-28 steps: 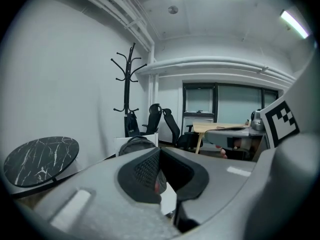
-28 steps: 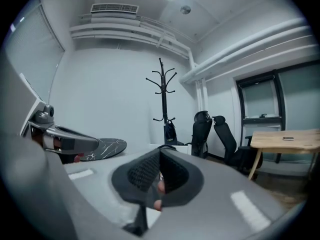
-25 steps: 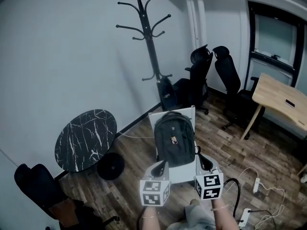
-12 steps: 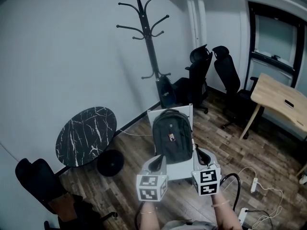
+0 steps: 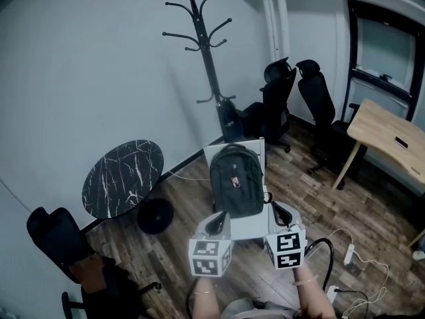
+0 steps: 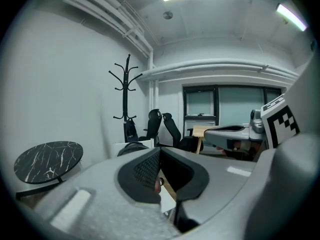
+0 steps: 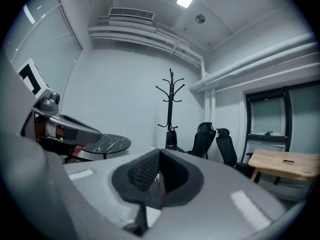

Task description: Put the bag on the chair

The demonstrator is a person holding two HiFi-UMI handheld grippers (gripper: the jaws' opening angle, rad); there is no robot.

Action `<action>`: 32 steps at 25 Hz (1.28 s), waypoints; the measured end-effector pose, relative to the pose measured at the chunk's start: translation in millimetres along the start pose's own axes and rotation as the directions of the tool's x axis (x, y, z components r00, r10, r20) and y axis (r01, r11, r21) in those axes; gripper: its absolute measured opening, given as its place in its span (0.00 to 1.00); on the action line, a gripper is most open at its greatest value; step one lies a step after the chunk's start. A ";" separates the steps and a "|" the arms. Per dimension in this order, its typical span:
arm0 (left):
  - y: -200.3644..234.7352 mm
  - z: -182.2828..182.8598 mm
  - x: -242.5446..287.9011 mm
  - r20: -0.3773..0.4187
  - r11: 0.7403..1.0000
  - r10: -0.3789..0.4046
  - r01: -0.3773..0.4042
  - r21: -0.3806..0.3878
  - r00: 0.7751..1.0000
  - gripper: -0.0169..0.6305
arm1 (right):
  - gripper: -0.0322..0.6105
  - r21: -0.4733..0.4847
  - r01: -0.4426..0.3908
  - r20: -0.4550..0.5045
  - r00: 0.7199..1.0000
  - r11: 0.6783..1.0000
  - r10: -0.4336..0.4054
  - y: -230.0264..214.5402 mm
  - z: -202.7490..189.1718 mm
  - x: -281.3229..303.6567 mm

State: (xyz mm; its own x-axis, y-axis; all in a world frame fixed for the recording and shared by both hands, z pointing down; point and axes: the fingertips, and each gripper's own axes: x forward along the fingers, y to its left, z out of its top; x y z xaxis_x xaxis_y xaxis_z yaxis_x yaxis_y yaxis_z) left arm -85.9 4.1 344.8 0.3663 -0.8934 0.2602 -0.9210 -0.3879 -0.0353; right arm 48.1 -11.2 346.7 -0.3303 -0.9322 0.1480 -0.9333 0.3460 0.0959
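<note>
A dark grey backpack stands upright on the seat of a white chair, leaning on its backrest. My left gripper hovers just short of the seat's front left, shut and empty. My right gripper is at the front right corner, also shut with nothing in it. Neither touches the bag. In the left gripper view the closed left gripper points at the backpack's top. In the right gripper view the closed right gripper hides the bag.
A black coat rack with a dark bag at its foot stands by the wall behind the chair. A round marble table is left, two black office chairs and a wooden desk right. Cables and a power strip lie on the floor.
The view has backed off slightly and both grippers sit a little farther from the backpack. The bag stays put on the chair.
</note>
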 end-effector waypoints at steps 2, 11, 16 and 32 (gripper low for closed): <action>-6.6 -0.3 -4.5 -0.002 1.000 0.009 -0.009 0.001 1.000 0.04 | 0.05 -0.001 -0.006 -0.003 1.000 1.000 0.006 -2.5 -1.8 -7.0; -37.0 -2.8 -20.1 -0.015 0.998 0.056 -0.056 0.012 0.998 0.04 | 0.05 -0.007 -0.029 -0.011 1.000 1.000 0.029 -18.3 -8.7 -37.9; -50.3 -7.3 -27.6 -0.022 0.996 0.084 -0.084 0.015 0.996 0.04 | 0.05 -0.012 -0.046 -0.013 0.999 0.999 0.046 -23.6 -14.4 -51.7; -83.9 -12.2 -50.0 -0.039 0.989 0.143 -0.142 0.038 0.989 0.04 | 0.05 0.000 -0.087 -0.015 0.996 0.996 0.087 -36.3 -29.8 -82.9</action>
State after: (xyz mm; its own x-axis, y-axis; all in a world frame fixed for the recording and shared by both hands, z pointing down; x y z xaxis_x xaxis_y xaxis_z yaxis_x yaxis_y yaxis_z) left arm -28.6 84.1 346.5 0.2252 -0.9303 0.2895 -0.9579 -0.2656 -0.1086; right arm 113.5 56.6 360.3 -0.4085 -0.8966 0.1708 -0.9008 0.4262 0.0830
